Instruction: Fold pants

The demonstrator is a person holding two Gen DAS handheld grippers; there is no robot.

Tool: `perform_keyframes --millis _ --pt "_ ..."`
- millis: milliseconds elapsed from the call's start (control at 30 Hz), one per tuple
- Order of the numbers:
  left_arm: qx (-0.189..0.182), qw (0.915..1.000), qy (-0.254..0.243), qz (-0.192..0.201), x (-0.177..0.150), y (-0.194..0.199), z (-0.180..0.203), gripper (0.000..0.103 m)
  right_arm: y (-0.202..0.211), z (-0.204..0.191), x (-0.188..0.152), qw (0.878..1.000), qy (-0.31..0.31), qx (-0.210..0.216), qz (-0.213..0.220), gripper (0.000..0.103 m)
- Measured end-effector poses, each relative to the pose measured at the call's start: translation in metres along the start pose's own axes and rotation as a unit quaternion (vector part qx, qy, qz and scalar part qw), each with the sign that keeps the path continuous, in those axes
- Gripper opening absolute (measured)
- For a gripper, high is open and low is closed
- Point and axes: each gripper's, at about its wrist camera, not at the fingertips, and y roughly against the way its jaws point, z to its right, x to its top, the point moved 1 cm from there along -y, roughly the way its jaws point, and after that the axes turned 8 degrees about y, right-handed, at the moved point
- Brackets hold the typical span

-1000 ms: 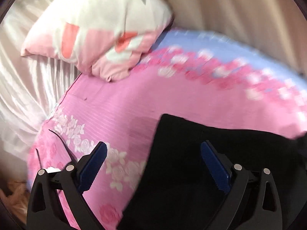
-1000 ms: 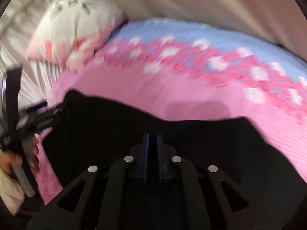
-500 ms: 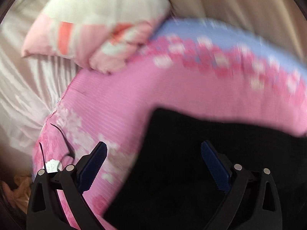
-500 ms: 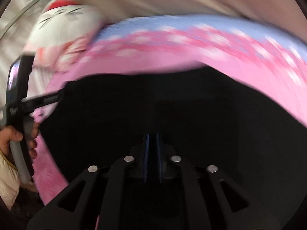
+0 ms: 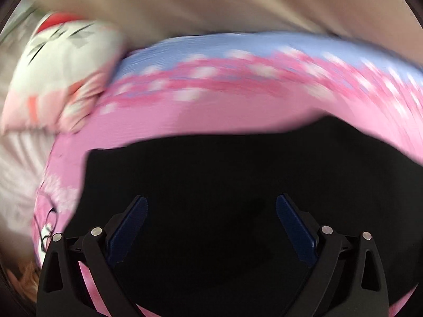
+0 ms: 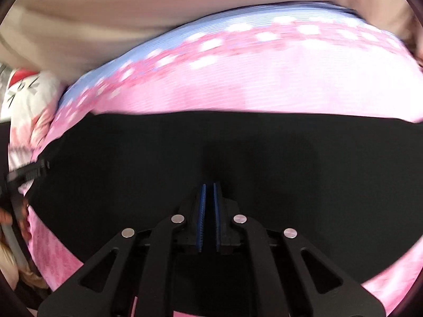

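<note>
The black pants [image 5: 224, 179] lie spread on the pink floral bedsheet [image 5: 211, 116] and fill the lower half of both views. My left gripper [image 5: 211, 206] is open, its blue pads wide apart over the black cloth and holding nothing. My right gripper [image 6: 208, 187] is shut, its blue pads pressed together on a fold of the pants [image 6: 211, 145]. The left gripper [image 6: 26, 171] and the hand holding it show at the left edge of the right wrist view, at the pants' left end.
A white and pink cat-face pillow [image 5: 60, 74] lies at the far left of the bed, also in the right wrist view [image 6: 23, 100]. Beige curtain [image 5: 211, 5] hangs behind the bed. The sheet turns blue [image 6: 211, 23] along its far edge.
My left gripper has moved right over the pants, which now fill the space under it. My right gripper stays shut on the cloth, and the far black edge now lies straighter across the sheet.
</note>
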Motion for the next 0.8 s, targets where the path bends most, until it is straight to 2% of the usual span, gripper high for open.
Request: perform_keyframes --millis 67,133,167,200,233,300,367,400,433,567,600,667,700,733,767,800 --pt "0.007 0.9991 -0.042 0.010 -0.016 0.008 0.038 0.097 0.018 0.046 -0.003 0.999 -0.014 -0.047 -0.006 0.004" --pt "0.027 0.9973 -0.068 0.006 -0.028 0.005 0.059 0.098 0.028 0.088 -0.003 0.996 -0.029 -0.082 -0.010 0.004" --pt "0.046 0.9959 -0.076 0.012 -0.032 0.004 0.066 0.098 0.035 0.114 -0.004 0.994 -0.038 -0.106 -0.011 0.004" --pt "0.065 0.9941 -0.079 0.037 -0.035 0.005 0.069 0.098 0.048 0.151 -0.006 0.989 -0.059 -0.136 -0.015 0.005" --pt "0.074 0.9925 -0.085 0.046 -0.037 0.005 0.071 0.098 0.060 0.178 -0.009 0.985 -0.079 -0.153 -0.014 0.011" --pt "0.089 0.9905 -0.093 0.048 -0.036 0.005 0.073 0.098 0.094 0.222 -0.007 0.978 -0.103 -0.182 -0.003 0.012" --pt "0.101 0.9906 -0.084 0.039 -0.032 0.009 0.071 0.098 0.114 0.241 0.000 0.978 -0.080 -0.191 0.009 0.020" --pt "0.100 0.9920 -0.068 0.036 -0.029 0.015 0.072 0.098 0.115 0.249 0.005 0.981 -0.068 -0.183 0.006 0.038" --pt "0.097 0.9928 -0.060 0.035 -0.028 0.020 0.074 0.098 0.114 0.258 0.007 0.983 -0.060 -0.171 0.000 0.048" --pt "0.087 0.9945 -0.042 0.042 -0.031 0.047 0.100 0.098 0.088 0.273 0.020 0.991 -0.009 -0.135 -0.022 0.047" --pt "0.077 0.9954 -0.039 0.041 -0.036 0.055 0.112 0.098 0.080 0.274 0.023 0.991 0.007 -0.131 -0.029 0.044" --pt "0.060 0.9964 -0.045 0.039 -0.046 0.066 0.130 0.098 0.065 0.280 0.022 0.992 0.027 -0.117 -0.048 0.035" --pt "0.057 0.9963 -0.052 0.037 -0.051 0.068 0.139 0.098 0.055 0.279 0.023 0.992 0.037 -0.106 -0.061 0.021" --pt "0.057 0.9958 -0.062 0.035 -0.058 0.072 0.150 0.098 0.052 0.276 0.023 0.991 0.054 -0.103 -0.063 0.013" --pt "0.054 0.9954 -0.072 0.032 -0.064 0.075 0.160 0.098 0.053 0.268 0.023 0.988 0.082 -0.113 -0.058 0.007" --pt "0.054 0.9951 -0.077 0.031 -0.069 0.077 0.167 0.098 0.057 0.261 0.026 0.986 0.106 -0.116 -0.050 0.007"
